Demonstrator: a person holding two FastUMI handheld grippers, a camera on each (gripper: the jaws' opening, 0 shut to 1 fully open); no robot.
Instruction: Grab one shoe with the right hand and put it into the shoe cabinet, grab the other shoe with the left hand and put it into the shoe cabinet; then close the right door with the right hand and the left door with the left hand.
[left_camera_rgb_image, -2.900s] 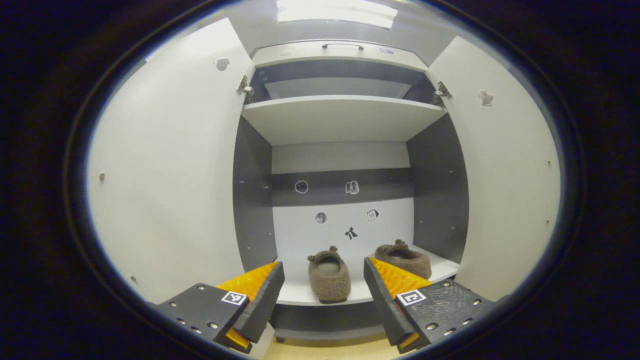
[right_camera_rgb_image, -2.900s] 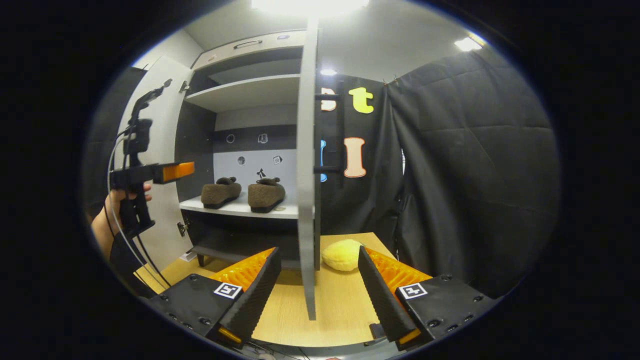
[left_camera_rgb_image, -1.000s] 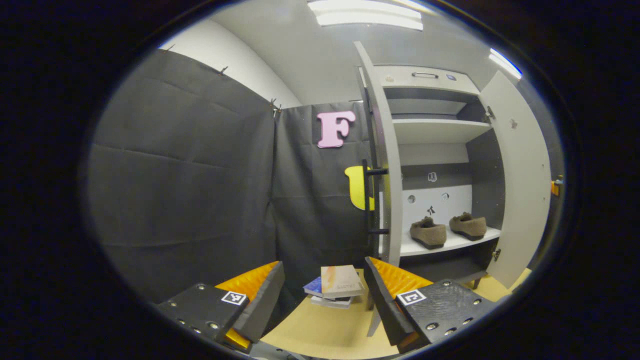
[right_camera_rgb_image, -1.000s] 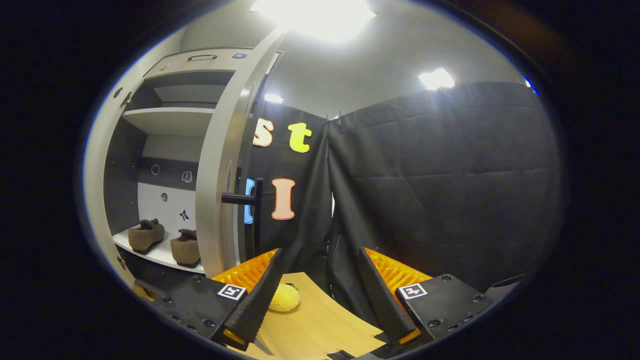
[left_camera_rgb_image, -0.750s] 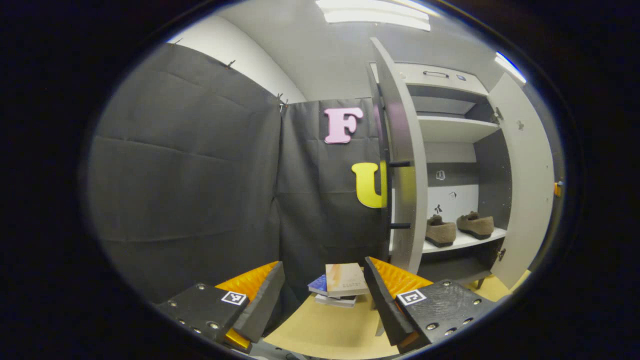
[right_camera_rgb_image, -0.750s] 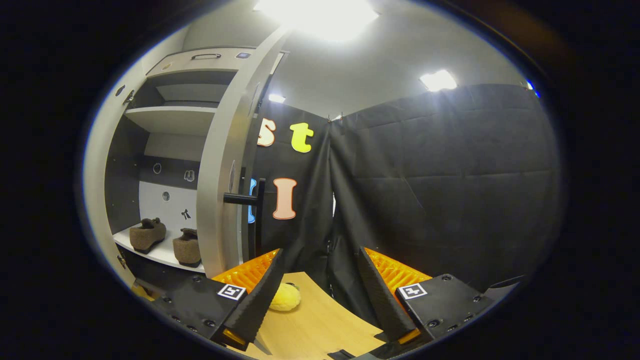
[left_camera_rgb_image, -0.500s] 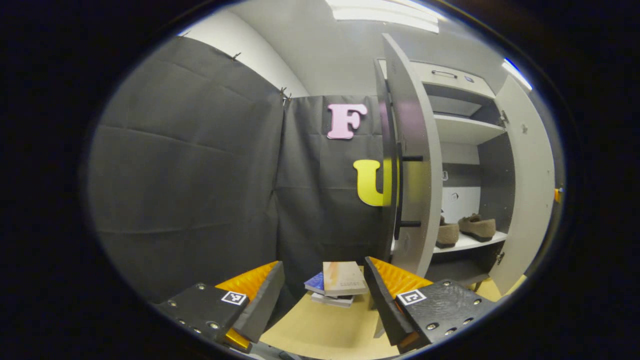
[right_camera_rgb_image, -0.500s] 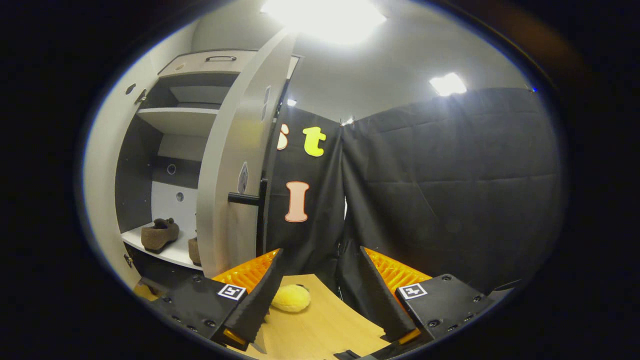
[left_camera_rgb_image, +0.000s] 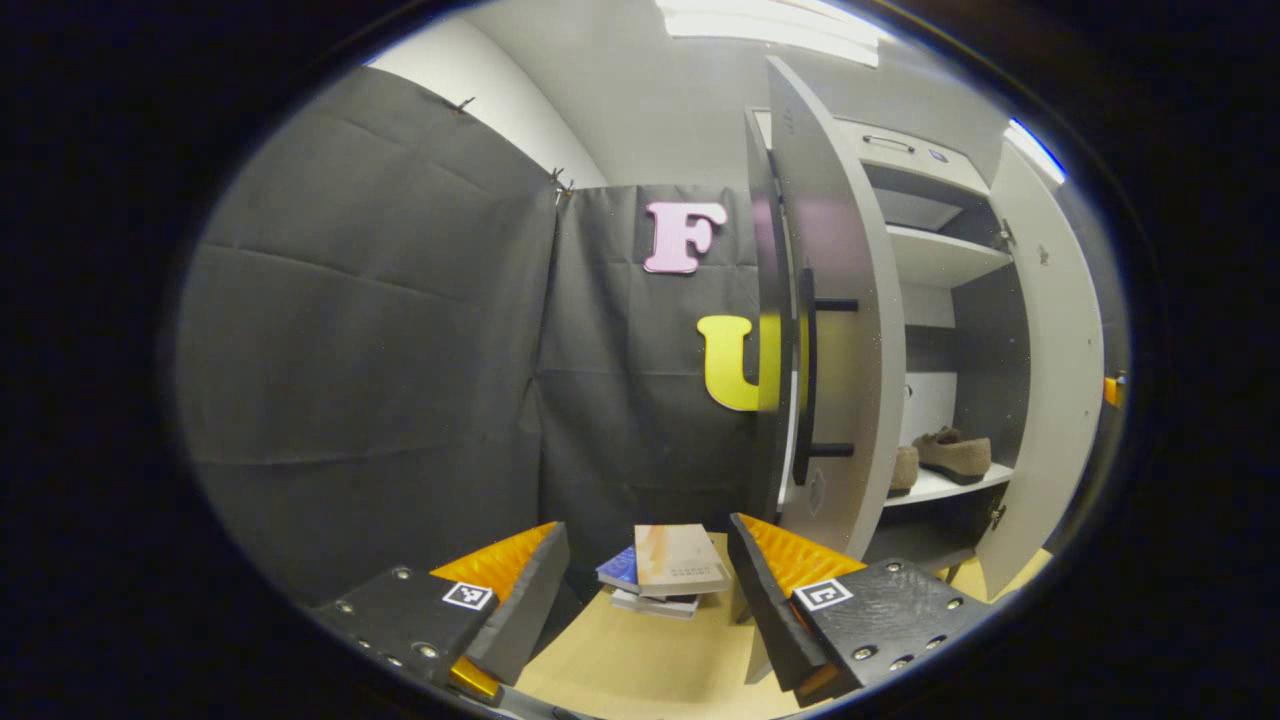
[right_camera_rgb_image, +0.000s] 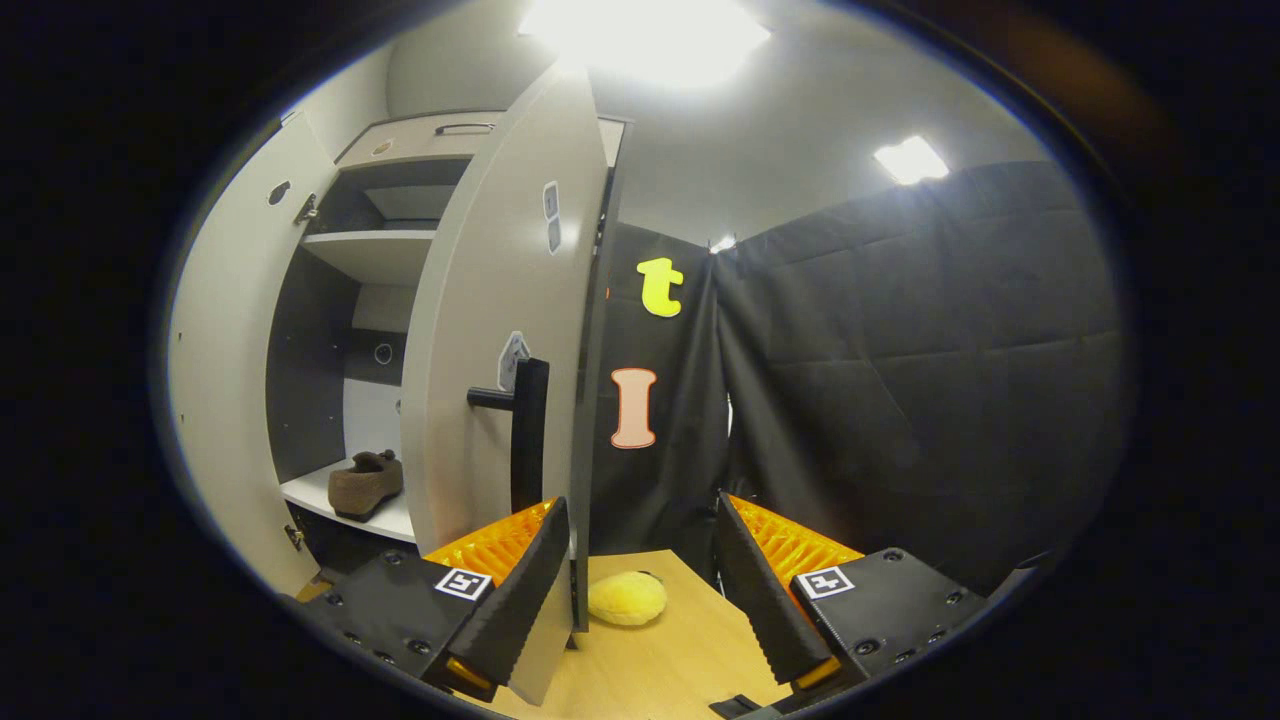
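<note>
Two brown fuzzy shoes rest on the cabinet's lower shelf (left_camera_rgb_image: 935, 487); one shoe (left_camera_rgb_image: 957, 453) is plain in the left gripper view, the other (left_camera_rgb_image: 904, 468) peeks past the left door (left_camera_rgb_image: 840, 310). In the right gripper view one shoe (right_camera_rgb_image: 365, 482) shows on the shelf. My left gripper (left_camera_rgb_image: 645, 590) is open, empty, low beside the left door's outer face with its black handle (left_camera_rgb_image: 808, 385). My right gripper (right_camera_rgb_image: 638, 590) is open and empty; its left finger (right_camera_rgb_image: 520, 590) is at the lower edge of the right door (right_camera_rgb_image: 500, 330), close under the handle (right_camera_rgb_image: 527, 435).
A stack of books (left_camera_rgb_image: 668, 572) lies on the wooden floor (left_camera_rgb_image: 640, 665) between my left fingers. A yellow plush ball (right_camera_rgb_image: 627, 597) lies on the floor by the right door. Black cloth walls close in on both sides. The upper shelf (left_camera_rgb_image: 945, 265) is bare.
Both grippers swung out from the cabinet front to the outer sides of their doors. Each door now shows more of its outer face and hides more of the shoes.
</note>
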